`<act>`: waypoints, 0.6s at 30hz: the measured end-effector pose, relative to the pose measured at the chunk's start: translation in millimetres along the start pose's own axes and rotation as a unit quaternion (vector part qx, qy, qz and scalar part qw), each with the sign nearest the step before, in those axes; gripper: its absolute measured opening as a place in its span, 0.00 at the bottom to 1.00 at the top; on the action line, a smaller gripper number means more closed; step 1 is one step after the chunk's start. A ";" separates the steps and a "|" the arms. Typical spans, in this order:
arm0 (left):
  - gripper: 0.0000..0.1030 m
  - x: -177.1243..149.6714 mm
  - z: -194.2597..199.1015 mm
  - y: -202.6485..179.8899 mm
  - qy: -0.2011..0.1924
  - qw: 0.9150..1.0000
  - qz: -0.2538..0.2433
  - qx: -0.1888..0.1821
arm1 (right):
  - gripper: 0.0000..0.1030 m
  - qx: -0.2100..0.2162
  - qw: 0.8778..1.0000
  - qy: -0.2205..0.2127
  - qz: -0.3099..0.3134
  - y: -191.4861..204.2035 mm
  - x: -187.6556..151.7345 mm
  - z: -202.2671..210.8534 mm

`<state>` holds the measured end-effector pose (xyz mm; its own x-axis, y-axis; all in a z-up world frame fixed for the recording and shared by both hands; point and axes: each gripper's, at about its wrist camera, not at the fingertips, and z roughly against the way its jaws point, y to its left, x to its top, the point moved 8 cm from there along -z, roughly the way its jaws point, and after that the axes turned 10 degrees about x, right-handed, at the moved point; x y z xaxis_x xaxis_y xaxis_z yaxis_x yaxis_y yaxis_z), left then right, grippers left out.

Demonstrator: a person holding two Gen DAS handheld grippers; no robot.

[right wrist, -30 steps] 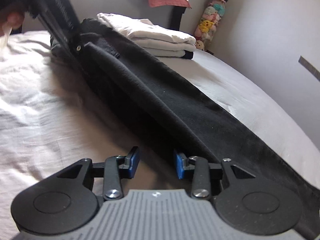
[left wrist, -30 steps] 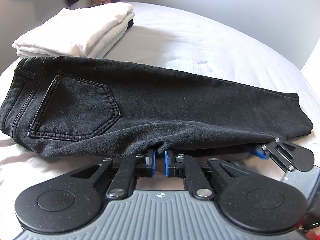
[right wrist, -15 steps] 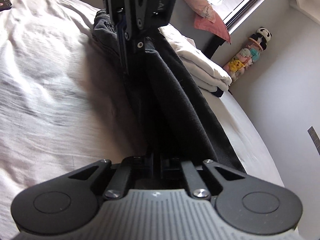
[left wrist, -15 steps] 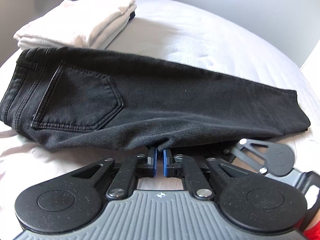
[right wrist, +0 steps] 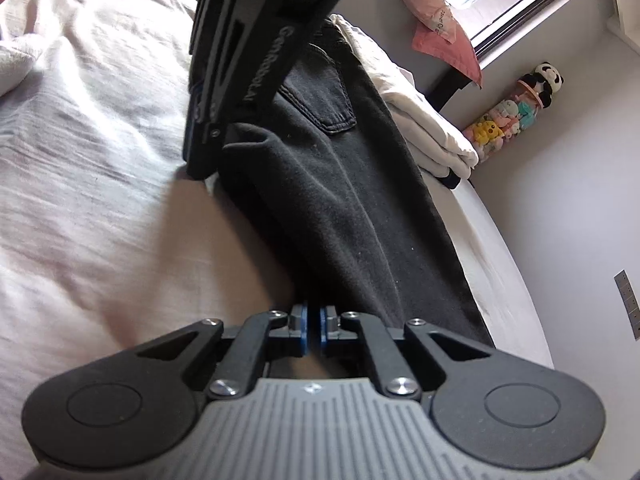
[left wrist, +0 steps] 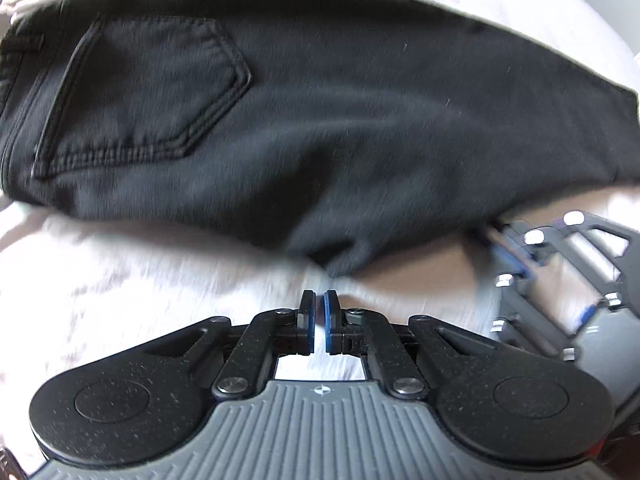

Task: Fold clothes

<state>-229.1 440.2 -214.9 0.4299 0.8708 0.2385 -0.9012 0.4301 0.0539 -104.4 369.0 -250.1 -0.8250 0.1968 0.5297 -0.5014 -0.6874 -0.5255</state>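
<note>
Both tools have let the black jeans [left wrist: 320, 120] go since the earlier frame.
Left tool [left wrist: 319, 304] and right tool [right wrist: 313, 314] clenched, empty, above the bed [right wrist: 100, 200].

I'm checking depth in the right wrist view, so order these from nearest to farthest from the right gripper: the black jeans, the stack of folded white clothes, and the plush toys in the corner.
From the right gripper, by the right wrist view:
1. Black jeans, their near end just ahead of the fingertips on the bed.
2. Stack of folded white clothes, beyond the jeans' far edge, upper right.
3. Plush toys, farthest, in the room's corner by the wall.
</note>
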 end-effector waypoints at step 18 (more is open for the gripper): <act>0.09 29.5 72.5 -14.1 -0.201 0.974 0.053 -0.086 | 0.20 -0.105 0.895 -0.069 -0.428 -121.8 -97.1 106.5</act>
<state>-207.8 442.5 -138.4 0.2472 0.7639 0.5962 -0.9020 0.4062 -0.1464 64.6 359.2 -166.6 -0.0816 0.4909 0.8674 -0.9843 -0.1766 0.0074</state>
